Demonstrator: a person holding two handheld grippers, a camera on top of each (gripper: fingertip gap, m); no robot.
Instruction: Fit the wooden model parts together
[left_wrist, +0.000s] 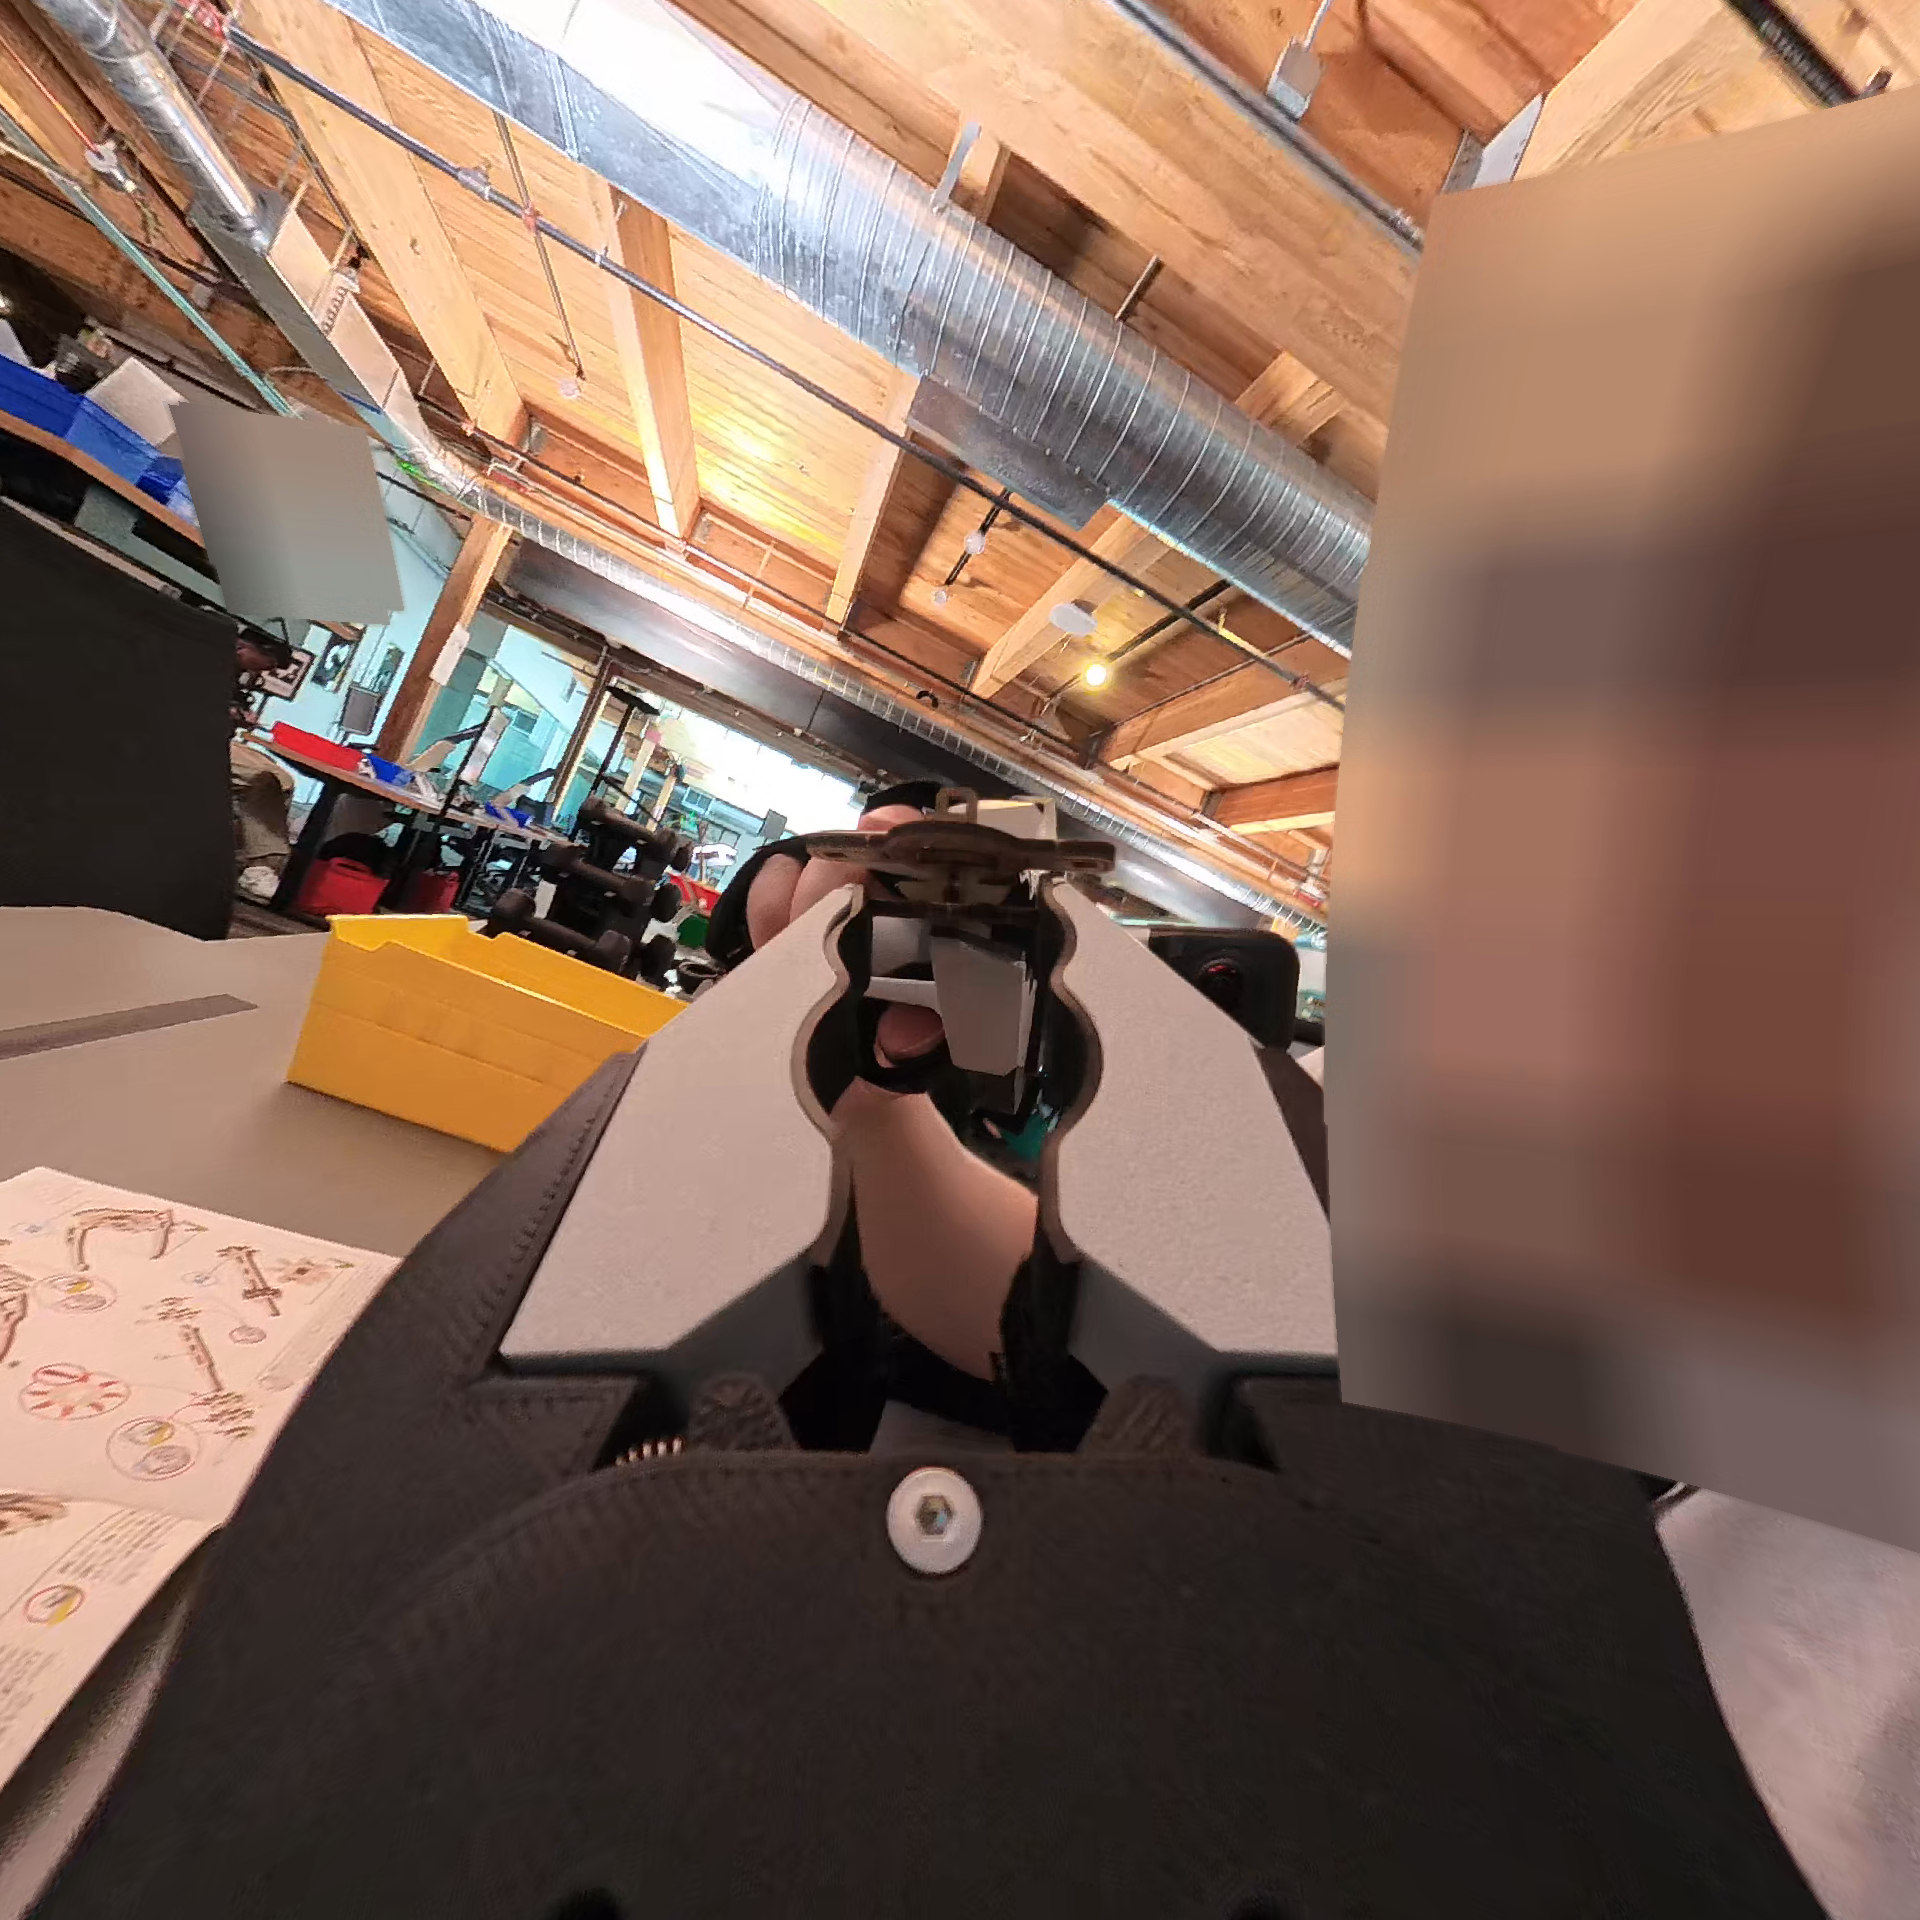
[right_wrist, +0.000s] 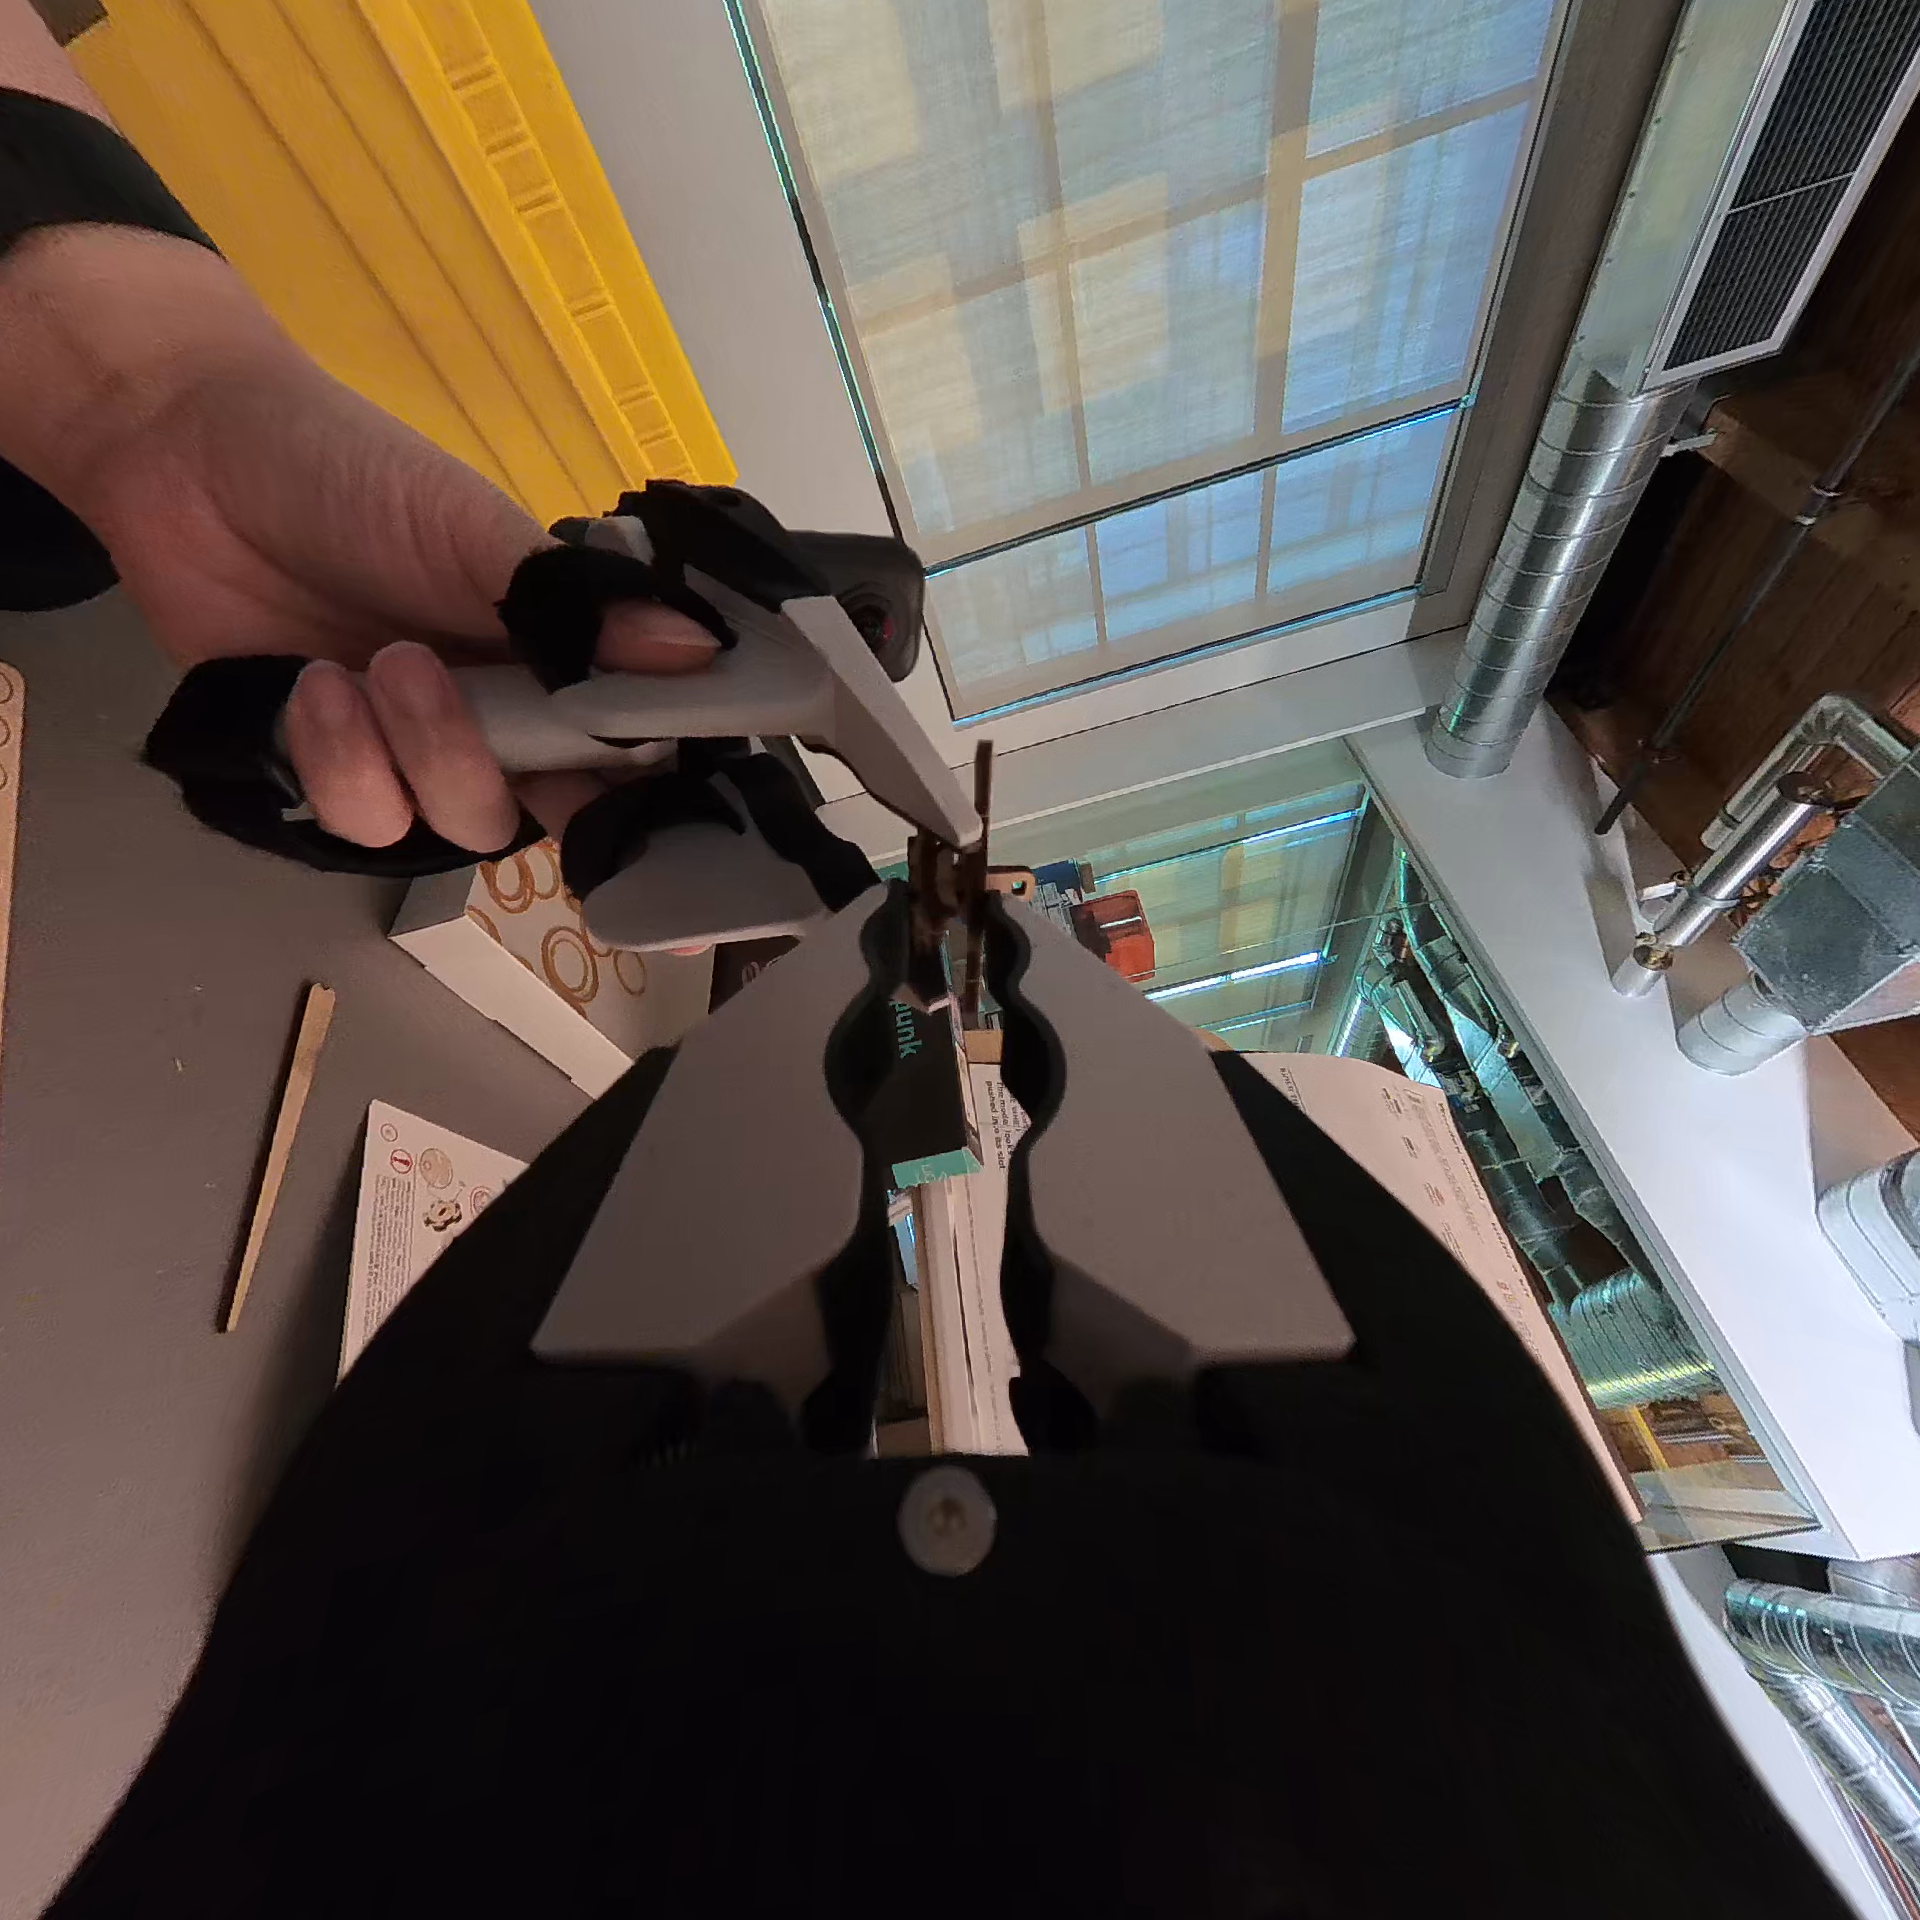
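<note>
My left gripper (left_wrist: 951, 896) is shut on a flat brown wooden model part (left_wrist: 956, 854) that lies crosswise over its fingertips, held up in the air. My right gripper (right_wrist: 940, 909) is shut on dark, thin wooden model parts (right_wrist: 928, 902) that stand edge-on between its fingertips. The two grippers meet tip to tip and the parts touch. In the right wrist view the left gripper (right_wrist: 914, 852), held by a hand (right_wrist: 312, 499), comes in from the upper left, and one of its fingers (right_wrist: 873, 707) rests against a thin wooden strip (right_wrist: 982, 784). The joint itself is too small to see.
A yellow bin (left_wrist: 457, 1029) stands on the grey table (left_wrist: 156, 1101) and also shows in the right wrist view (right_wrist: 416, 239). Instruction sheets (left_wrist: 135, 1351) lie at the left. A wooden stick (right_wrist: 281, 1153), a box printed with rings (right_wrist: 551, 956) and a white carton (right_wrist: 1455, 1195) lie below. The tips of both grippers are at nearly the same place.
</note>
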